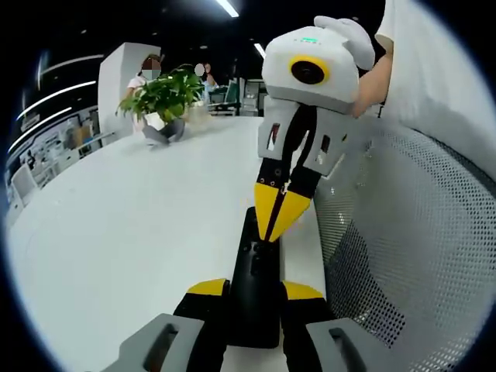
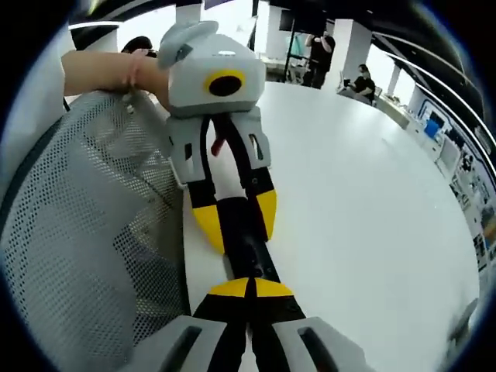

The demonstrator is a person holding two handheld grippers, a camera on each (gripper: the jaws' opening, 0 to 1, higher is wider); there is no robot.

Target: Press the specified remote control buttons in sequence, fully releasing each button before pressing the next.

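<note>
The left gripper [image 1: 254, 298] clamps the black remote control [image 1: 256, 271] while the right gripper [image 1: 280, 211], jaws closed together, presses a button; next it must lift fully off.

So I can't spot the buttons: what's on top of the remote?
The right gripper, shut, tips down on the black remote, which the left gripper clamps. The button beneath the tips is covered.

— What's around me?
— A broad white table [image 1: 116, 225]. A potted plant [image 1: 164, 97] stands near its far edge, and a grey mesh chair back [image 1: 418, 232] is just beside its near edge.
— And the room?
— Dim, with strip lights [image 1: 227, 8] on a dark ceiling, a white pillar [image 1: 124, 74], and shelves [image 2: 473, 178] along one wall.
</note>
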